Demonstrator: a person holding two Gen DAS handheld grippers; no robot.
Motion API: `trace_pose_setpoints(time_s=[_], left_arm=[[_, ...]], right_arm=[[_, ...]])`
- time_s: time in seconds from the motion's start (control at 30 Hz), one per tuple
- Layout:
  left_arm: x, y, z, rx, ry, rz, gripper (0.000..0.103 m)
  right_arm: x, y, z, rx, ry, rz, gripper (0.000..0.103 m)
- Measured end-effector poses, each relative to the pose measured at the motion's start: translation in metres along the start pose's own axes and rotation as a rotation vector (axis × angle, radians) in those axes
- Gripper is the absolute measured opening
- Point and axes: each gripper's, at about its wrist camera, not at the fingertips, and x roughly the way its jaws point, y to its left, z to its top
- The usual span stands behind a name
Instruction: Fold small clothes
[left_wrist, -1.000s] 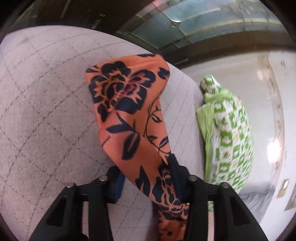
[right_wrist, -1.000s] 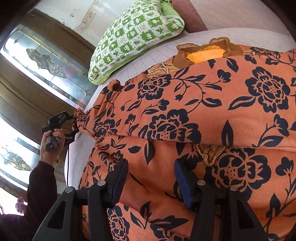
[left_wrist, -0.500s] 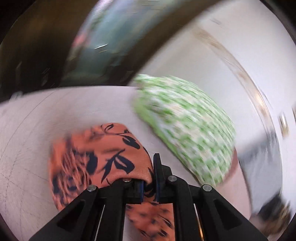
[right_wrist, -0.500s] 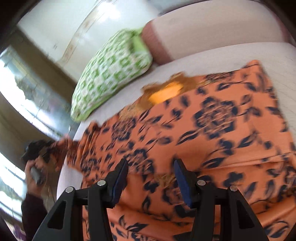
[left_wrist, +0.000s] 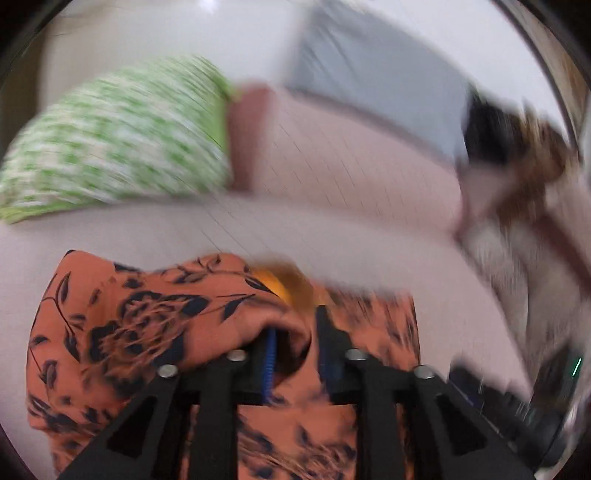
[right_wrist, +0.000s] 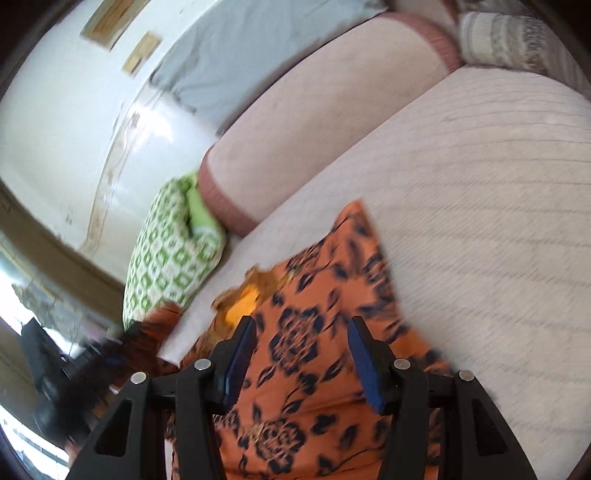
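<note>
An orange garment with a dark floral print (left_wrist: 129, 317) lies on the pale sofa seat (left_wrist: 332, 236). One fold of it bulges over the left finger of my left gripper (left_wrist: 295, 328). Those jaws are opening, and a gap shows beside the blue pad, so the pads no longer pinch the cloth. In the right wrist view the garment (right_wrist: 310, 369) lies flat with its yellow collar (right_wrist: 243, 302) toward the pillow. My right gripper (right_wrist: 302, 325) hovers open above it, holding nothing.
A green-and-white patterned pillow (right_wrist: 170, 258) leans in the sofa corner beside the pinkish backrest cushion (right_wrist: 314, 110). A grey cloth (right_wrist: 240, 55) hangs on the wall behind. Bare seat (right_wrist: 480, 184) stretches to the right of the garment. Blurred dark clutter (left_wrist: 517, 155) sits at the far right.
My left gripper swung from the garment's far edge across toward the collar, rolling and dragging a fold along; its jaws closed, then parted. My right gripper rose and turned toward the sofa back.
</note>
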Motion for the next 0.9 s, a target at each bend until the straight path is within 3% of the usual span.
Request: trace_pose_setpoints(time_s=[0.03,0.1,0.13,0.2,0.3,0.43,0.53,0.6,0.7,0.8,0.9], left_arm=[[0.012,-0.014,-0.006,0.043,0.061,0.003,0.033],[0.012,-0.022,-0.01,0.086,0.091,0.007,0.038],[0.008,-0.021,-0.009,0.087,0.088,-0.002,0.05],[-0.017,-0.004,-0.001,0.048,0.033,-0.061,0.064],[-0.056,0.034,0.013,-0.029,-0.083,-0.063,0.077],[-0.083,0.097,0.025,-0.165,-0.164,0.041,0.08],[-0.08,0.153,0.019,-0.306,-0.112,0.177,0.08],[-0.067,0.186,0.01,-0.398,-0.033,0.268,0.08],[-0.043,0.217,-0.008,-0.472,0.103,0.372,0.08],[-0.031,0.228,-0.022,-0.459,0.176,0.446,0.08],[-0.028,0.227,-0.026,-0.415,0.196,0.447,0.08]], right_arm=[[-0.001,-0.007,0.005,0.014,-0.005,-0.014,0.056],[-0.002,-0.016,0.012,0.038,-0.007,-0.021,0.06],[-0.002,-0.02,0.014,0.055,-0.013,-0.028,0.065],[-0.001,-0.027,0.018,0.088,-0.022,-0.025,0.068],[0.004,-0.029,0.02,0.095,0.0,-0.009,0.069],[0.018,-0.019,0.013,0.076,0.069,0.043,0.069],[0.03,-0.003,0.004,0.021,0.117,0.046,0.069],[0.038,0.015,-0.004,-0.053,0.161,0.042,0.069],[0.053,0.051,-0.024,-0.265,0.222,-0.05,0.069],[0.066,0.09,-0.047,-0.526,0.224,-0.134,0.069],[0.076,0.123,-0.067,-0.733,0.202,-0.175,0.069]])
